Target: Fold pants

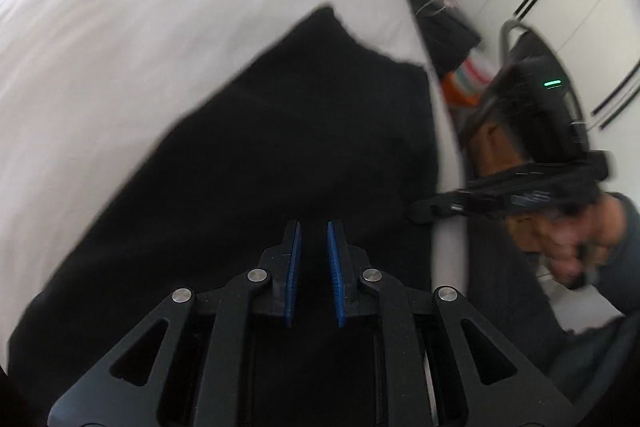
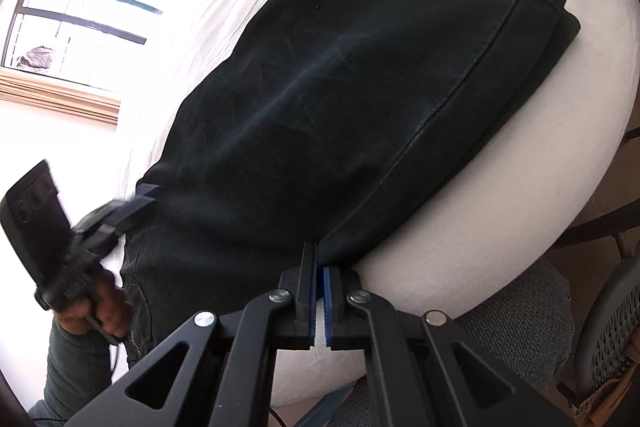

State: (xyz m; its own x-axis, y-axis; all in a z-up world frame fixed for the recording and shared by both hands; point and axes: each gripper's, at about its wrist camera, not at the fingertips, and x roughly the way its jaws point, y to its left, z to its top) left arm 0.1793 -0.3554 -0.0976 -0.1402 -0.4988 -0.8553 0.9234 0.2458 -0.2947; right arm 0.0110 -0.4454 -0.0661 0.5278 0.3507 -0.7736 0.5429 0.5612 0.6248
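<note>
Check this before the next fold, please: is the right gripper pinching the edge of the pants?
Yes, the right gripper is closed on the near edge of the black pants.

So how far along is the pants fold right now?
Done: the black pants lie doubled on the white bed, hems stacked at the far end. In hand: the right gripper is shut on the near edge; the left gripper hovers above the cloth, jaws slightly apart, gripping nothing. Left: probably folding them shorter.

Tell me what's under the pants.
The white bed lies under the black pants and shows around their far and right edges. The pants look folded over, so lower layers and the sheet beneath are covered. The right gripper pinches their near edge.
</note>
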